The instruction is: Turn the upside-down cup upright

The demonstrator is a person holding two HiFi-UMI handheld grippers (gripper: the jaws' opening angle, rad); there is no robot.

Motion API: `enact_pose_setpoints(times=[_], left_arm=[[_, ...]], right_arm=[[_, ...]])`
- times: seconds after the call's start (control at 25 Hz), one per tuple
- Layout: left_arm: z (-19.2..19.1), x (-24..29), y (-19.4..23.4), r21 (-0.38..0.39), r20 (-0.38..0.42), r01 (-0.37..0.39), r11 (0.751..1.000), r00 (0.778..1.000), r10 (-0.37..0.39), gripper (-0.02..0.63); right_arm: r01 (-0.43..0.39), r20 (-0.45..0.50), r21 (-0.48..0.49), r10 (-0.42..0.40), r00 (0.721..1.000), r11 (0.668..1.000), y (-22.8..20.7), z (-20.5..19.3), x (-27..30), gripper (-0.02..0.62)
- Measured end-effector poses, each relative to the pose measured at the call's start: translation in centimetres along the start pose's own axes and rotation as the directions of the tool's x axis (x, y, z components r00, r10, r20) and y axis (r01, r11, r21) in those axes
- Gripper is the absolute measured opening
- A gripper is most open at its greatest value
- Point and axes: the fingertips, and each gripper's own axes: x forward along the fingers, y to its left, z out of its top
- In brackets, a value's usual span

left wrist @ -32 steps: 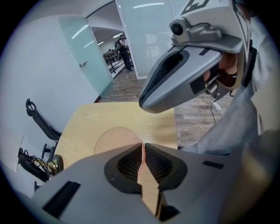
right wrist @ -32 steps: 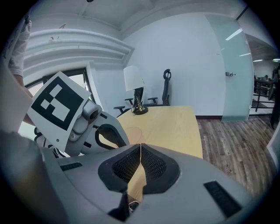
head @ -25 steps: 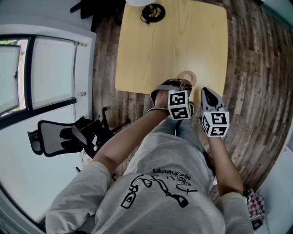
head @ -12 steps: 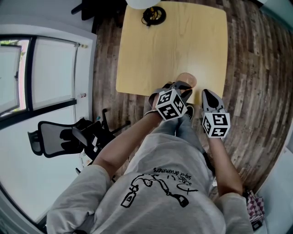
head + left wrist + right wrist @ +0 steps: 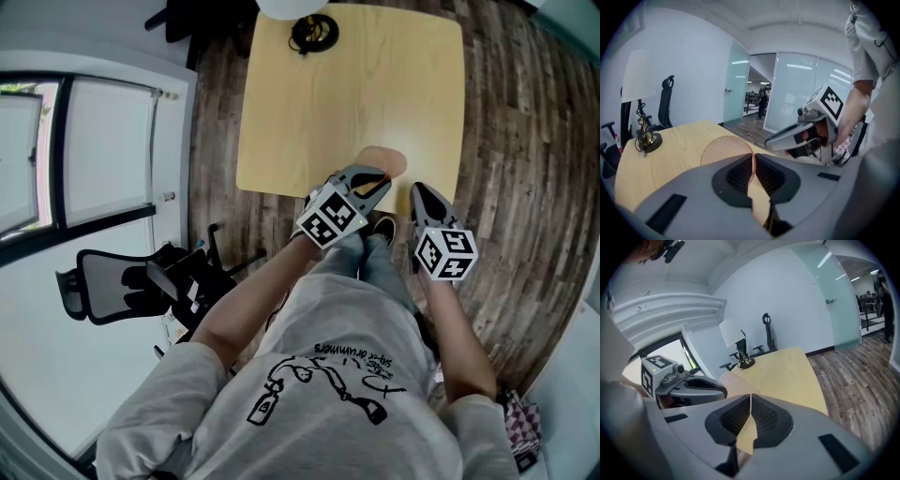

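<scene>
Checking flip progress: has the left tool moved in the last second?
Yes. The left tool, gripping the cup, rolled; its marker cube shifted left along the table edge.

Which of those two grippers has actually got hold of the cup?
The left gripper: its jaws pinch the peach cup. The right gripper is shut on nothing.

The right gripper [image 5: 750, 397] has its jaws pressed together, nothing between them, over the wooden table [image 5: 787, 371]. At left, the left gripper [image 5: 723, 392] meets a pinkish cup [image 5: 736, 383]; a lamp [image 5: 732, 333] stands beyond
</scene>
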Motion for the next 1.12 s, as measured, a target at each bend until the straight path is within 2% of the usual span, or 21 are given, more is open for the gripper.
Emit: enact_pose_setpoints(times=[0.2, 0.4, 0.6, 0.72, 0.92, 1.12], left_arm=[[0.4, -0.9, 0.1, -0.148, 0.131, 0.052, 0.988, 0.991, -0.032, 0.025], [1.1, -1.7, 0.3, -0.242, 0.239, 0.098, 0.965, 0.970, -0.039, 0.025], [1.9, -2.5, 0.2, -0.319, 0.344, 0.172, 0.932, 0.937, -0.056, 0.025], [2.4, -2.5, 0.2, -0.332, 0.374, 0.199, 0.922, 0.925, -0.065, 0.025], [3.0, -2.7, 0.1, -0.367, 0.421, 0.246, 0.897, 0.904, -0.076, 0.025], [3.5, -2.4, -0.6, -0.386, 0.448, 0.297, 0.874, 0.888, -0.104, 0.023]], right_arm=[[-0.043, 0.041, 0.126, 0.038, 0.998, 0.991, 0.6, 0.4, 0.0, 0.026], [-0.086, 0.096, 0.281, 0.061, 0.994, 0.956, 0.5, 0.7, -0.1, 0.028], [-0.136, 0.163, 0.429, 0.071, 0.984, 0.893, 0.5, 0.9, -0.2, 0.042], [-0.178, 0.215, 0.481, 0.081, 0.973, 0.858, 0.6, 1.7, -0.2, 0.142], [-0.233, 0.265, 0.593, 0.086, 0.960, 0.771, 0.8, 1.6, -0.2, 0.212], [-0.304, 0.332, 0.651, 0.099, 0.938, 0.696, 0.7, 2.1, 0.0, 0.281]])
